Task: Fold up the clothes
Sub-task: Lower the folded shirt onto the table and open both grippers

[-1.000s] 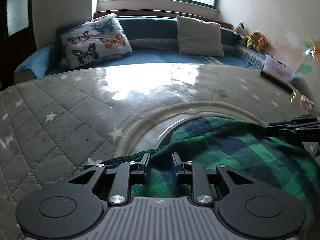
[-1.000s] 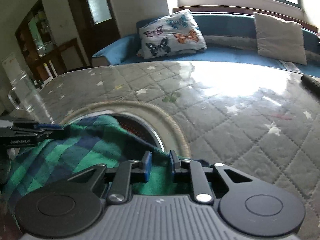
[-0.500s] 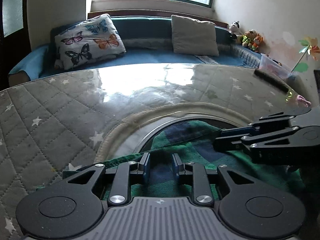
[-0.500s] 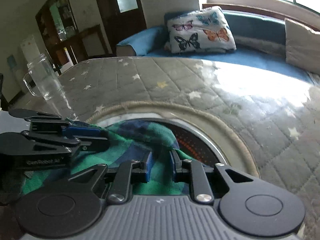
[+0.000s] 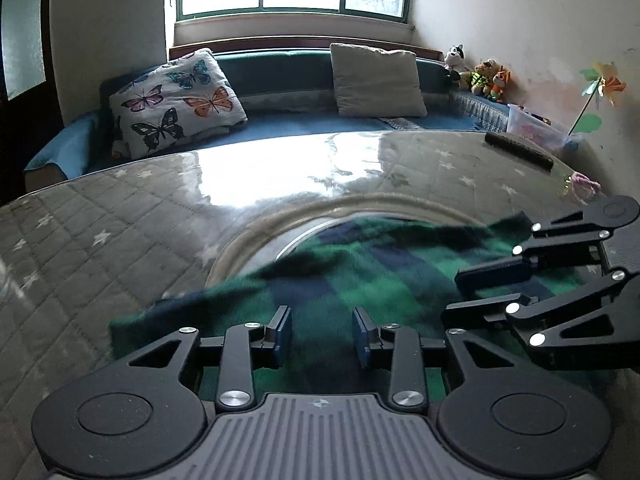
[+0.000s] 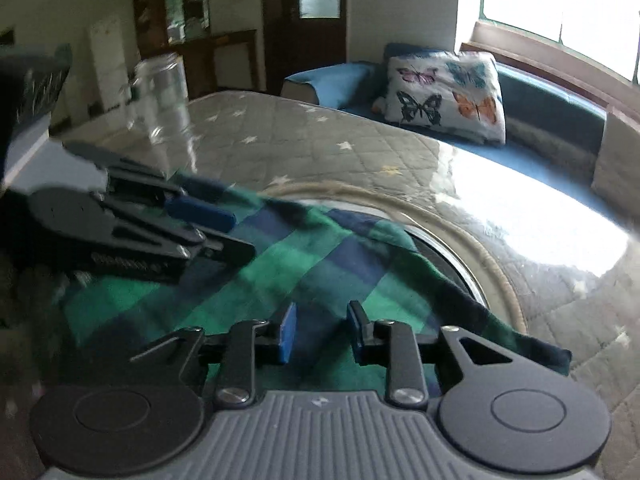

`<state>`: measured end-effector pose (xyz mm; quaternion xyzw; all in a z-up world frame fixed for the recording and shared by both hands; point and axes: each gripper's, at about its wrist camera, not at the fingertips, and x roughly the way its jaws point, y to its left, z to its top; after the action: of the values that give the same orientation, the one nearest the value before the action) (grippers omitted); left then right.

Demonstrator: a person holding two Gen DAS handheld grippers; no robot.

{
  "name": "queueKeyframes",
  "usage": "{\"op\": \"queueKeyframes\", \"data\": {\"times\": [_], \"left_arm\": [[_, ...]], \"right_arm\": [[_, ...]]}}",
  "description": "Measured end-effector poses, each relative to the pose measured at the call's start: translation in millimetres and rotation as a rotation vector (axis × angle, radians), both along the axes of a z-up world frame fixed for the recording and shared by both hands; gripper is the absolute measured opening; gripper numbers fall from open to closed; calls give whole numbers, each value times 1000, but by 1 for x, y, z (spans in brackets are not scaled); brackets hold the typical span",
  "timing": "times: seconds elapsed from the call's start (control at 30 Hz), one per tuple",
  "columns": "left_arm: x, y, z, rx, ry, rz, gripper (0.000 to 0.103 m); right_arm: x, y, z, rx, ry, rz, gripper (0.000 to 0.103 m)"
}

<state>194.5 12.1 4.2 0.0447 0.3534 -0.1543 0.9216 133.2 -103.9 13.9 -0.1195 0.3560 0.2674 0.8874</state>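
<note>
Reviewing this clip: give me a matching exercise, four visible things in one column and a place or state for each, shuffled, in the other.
Things:
1. left gripper
2. plaid cloth
3. butterfly pillow
4. black remote

Places or states:
A. leaning on the blue sofa
B. jaws apart over the cloth
C. on the table's far right edge
D. spread on the quilted table

Pairs: 1-B, 2-D, 3-A, 4-C

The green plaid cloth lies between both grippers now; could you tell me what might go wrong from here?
Both the left gripper and right gripper stand open over the green plaid cloth, so a hasty close may pinch one layer only. The glass jar stands near the cloth's far corner and could be knocked.
</note>
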Motion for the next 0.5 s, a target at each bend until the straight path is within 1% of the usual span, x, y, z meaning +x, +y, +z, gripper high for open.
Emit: {"op": "queueKeyframes", "data": {"times": [0.07,0.17,0.27,0.33,0.4,0.5], "left_arm": [[-14,3,-1,9,-2,0,36],[-37,9,-3,43,-14,12,36],[-59,16,-5,55,-27,41,39],[-73,23,-6,55,-34,75,41],[-86,31,-5,45,-43,109,45],[-103,43,-3,15,-51,154,51]], "right_arm": [[-13,6,0,-3,-4,18,31],[-34,15,-3,5,10,56,31],[-54,22,-6,16,25,95,32],[-66,23,-7,34,38,112,36],[-79,20,-7,50,39,121,38],[-98,4,-5,72,33,102,46]]}}
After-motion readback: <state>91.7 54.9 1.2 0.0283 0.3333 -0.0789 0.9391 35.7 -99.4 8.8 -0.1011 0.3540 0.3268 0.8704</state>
